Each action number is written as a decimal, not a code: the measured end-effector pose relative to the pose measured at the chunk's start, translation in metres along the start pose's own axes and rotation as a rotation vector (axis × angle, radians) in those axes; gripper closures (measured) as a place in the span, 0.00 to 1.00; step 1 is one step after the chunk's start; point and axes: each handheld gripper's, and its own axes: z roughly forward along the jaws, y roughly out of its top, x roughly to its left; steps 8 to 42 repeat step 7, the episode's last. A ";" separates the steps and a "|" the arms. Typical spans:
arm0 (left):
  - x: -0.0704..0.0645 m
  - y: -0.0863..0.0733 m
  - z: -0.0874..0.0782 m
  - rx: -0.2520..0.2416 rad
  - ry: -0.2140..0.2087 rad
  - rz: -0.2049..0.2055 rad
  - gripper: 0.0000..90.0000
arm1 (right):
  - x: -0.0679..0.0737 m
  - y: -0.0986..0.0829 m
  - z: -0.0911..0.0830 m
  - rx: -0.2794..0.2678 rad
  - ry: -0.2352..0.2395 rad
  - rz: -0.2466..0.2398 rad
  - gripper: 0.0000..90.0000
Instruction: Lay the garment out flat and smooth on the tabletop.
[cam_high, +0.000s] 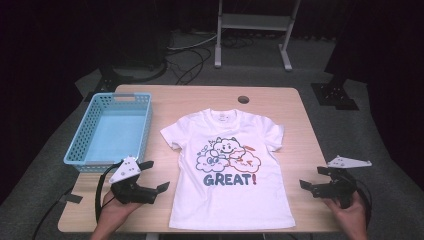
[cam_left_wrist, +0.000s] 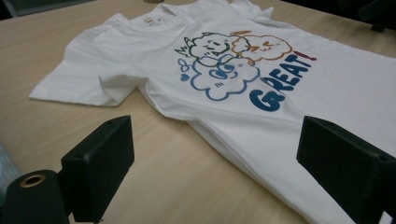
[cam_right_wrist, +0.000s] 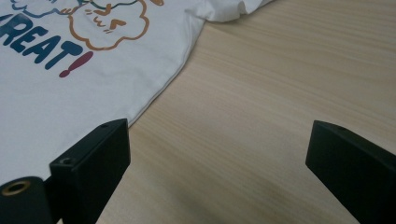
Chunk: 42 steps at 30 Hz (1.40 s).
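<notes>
From above I see the white cotton T-shirt (cam_high: 231, 167), printed "GREAT!", flat at the middle of the wooden table (cam_high: 305, 130) beside a blue plastic basket (cam_high: 111, 130), while my left gripper (cam_left_wrist: 215, 154) and right gripper (cam_right_wrist: 219, 158) stand spread wide.

A fixed camera looks down on the whole table (cam_high: 280, 100). Both gripper cameras sit low and close, sharing the white T-shirt (cam_left_wrist: 289, 107).

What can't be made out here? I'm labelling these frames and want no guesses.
- T-shirt neck label: too small in the high view.
- Shirt hem: cut off by the frame edge in the left gripper view.
- Basket near inner wall: hidden by its own rim in the high view.
</notes>
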 end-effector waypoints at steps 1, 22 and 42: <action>-0.002 -0.002 -0.003 -0.007 -0.002 -0.010 0.11 | 0.001 -0.003 -0.002 -0.005 0.004 0.001 0.07; -0.022 -0.012 -0.019 -0.053 0.010 -0.002 0.11 | 0.012 -0.015 -0.016 -0.055 0.009 -0.003 0.06; -0.022 -0.012 -0.019 -0.053 0.010 -0.002 0.11 | 0.012 -0.015 -0.016 -0.055 0.009 -0.003 0.06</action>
